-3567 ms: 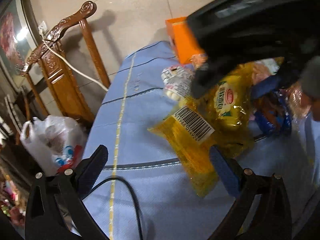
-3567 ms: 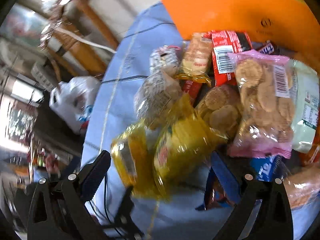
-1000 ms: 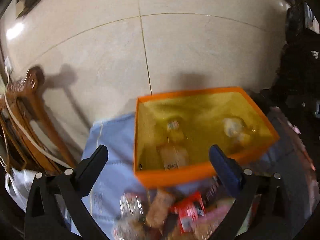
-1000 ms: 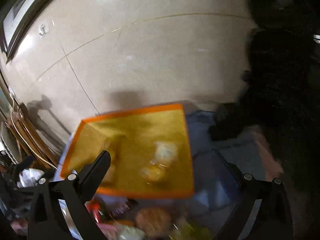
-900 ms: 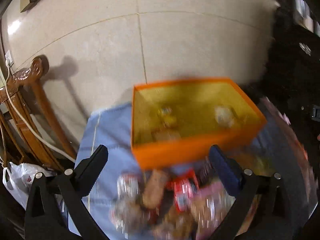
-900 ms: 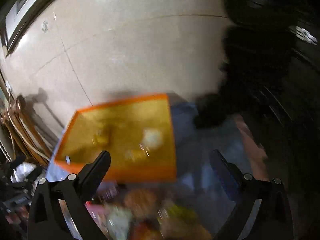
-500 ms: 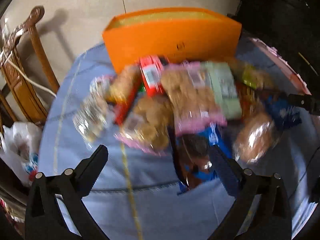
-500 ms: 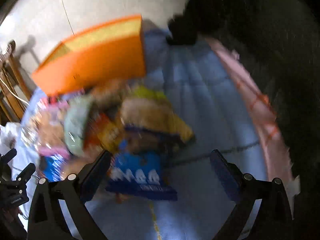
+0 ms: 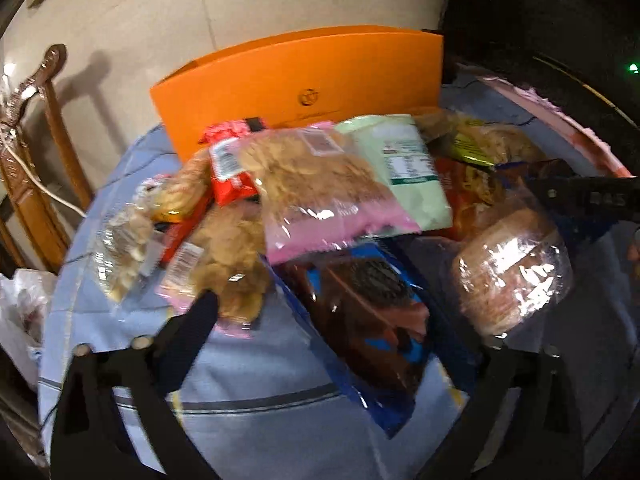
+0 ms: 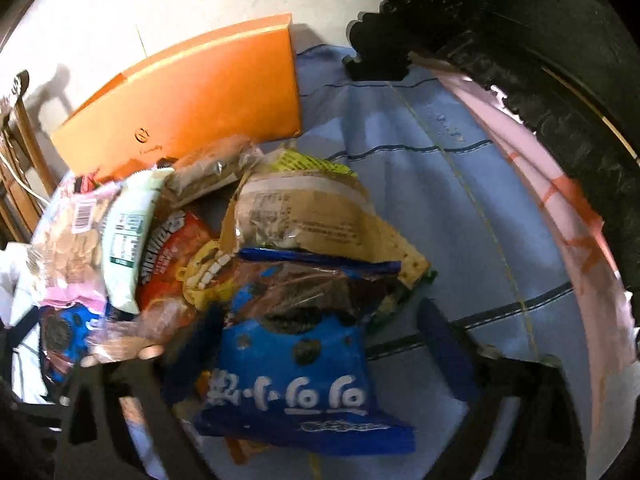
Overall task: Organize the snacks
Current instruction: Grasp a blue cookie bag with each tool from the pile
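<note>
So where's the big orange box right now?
The orange box stands at the far end of the blue tablecloth, right behind the pile of snack bags, in the upper middle of the left wrist view.

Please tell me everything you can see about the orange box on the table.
The orange box looks like smooth cardboard with a small round logo on its long side. It stands upright on the blue tablecloth, behind the snack pile; a red packet lies against its wall. Its inside is hidden from both views.

Home: carved wooden chair [image 9: 38, 152], tablecloth [image 10: 460, 184], tiled floor [image 9: 280, 0].
</note>
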Demonstrator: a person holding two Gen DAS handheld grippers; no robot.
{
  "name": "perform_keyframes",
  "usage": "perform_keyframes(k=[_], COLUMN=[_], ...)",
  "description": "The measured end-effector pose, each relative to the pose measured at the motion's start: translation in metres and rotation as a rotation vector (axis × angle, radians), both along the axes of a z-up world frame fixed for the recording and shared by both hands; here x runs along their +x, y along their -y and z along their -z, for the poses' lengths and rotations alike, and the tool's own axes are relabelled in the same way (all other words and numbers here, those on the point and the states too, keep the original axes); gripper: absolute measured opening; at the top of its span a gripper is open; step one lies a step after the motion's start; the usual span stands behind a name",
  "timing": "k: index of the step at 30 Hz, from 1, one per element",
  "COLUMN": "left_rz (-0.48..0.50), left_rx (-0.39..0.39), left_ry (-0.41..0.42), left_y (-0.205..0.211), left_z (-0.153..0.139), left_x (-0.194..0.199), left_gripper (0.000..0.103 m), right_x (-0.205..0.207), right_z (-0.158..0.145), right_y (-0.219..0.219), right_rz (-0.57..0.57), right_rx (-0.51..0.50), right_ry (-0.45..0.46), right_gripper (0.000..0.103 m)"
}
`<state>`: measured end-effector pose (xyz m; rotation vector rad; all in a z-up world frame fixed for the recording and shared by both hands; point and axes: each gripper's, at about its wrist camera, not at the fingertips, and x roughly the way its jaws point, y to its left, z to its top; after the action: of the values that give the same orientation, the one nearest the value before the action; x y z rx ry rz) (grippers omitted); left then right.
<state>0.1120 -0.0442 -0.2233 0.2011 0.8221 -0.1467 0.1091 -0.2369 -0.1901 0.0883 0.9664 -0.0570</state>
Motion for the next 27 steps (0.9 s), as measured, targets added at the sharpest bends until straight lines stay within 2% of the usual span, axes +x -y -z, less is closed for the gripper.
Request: perform_keyframes(k=[1,2,5,7,11,18,23,27], left_rz=[0.012,0.02,-0.001,-0.013,0.017,-0.011,-0.019,-0.051], left_rx=[-0.041,-0.066,-0.118,-0.179,-0.149,-0.214,-0.239,-0.264], left_ry=[-0.016,-0.027,-0.065,-0.098,-0.084,-0.08,-0.033,0.047], left_y=[0.0,0.001,-0.002,-0.008,-0.002,-0.016,-0.025,-0.039], left_z=[-0.001,-0.002,-0.003,-0.004,-0.007,-0.026,-0.059,-0.098], left_x=[-0.001,-0.003,-0.003,-0.002,-0.011,-0.029,-0.039,-0.045], left_gripper=[0.072,0.063,0.062,0.055,0.053,0.052,0.052,0.052], right_x=[0.0,-0.001,-0.011,-0.018,-0.038,-0.057,-0.064,-0.062], right_z=[-0.001,-0.003,-0.009,-0.014,-0.032,-0.068,-0.094,-0.119], right_y=[0.0,0.0,0.002,0.003,0.006,0.023,0.026,0.022], right_rz=[-0.005,-0.013,-0.004,-0.008,-0.017,0.03,0.032,0.023], right_rx=[-0.009,-0.008,0.005,0.016,-0.003,0.025,0.009,0.049], right_ry=[-0.004,-0.012,-0.029,-0.03,0.003,0.07,0.131,0.19], right_gripper=[0.072,0.063,0.061,0.06,0.06,0.06,0.06,0.06])
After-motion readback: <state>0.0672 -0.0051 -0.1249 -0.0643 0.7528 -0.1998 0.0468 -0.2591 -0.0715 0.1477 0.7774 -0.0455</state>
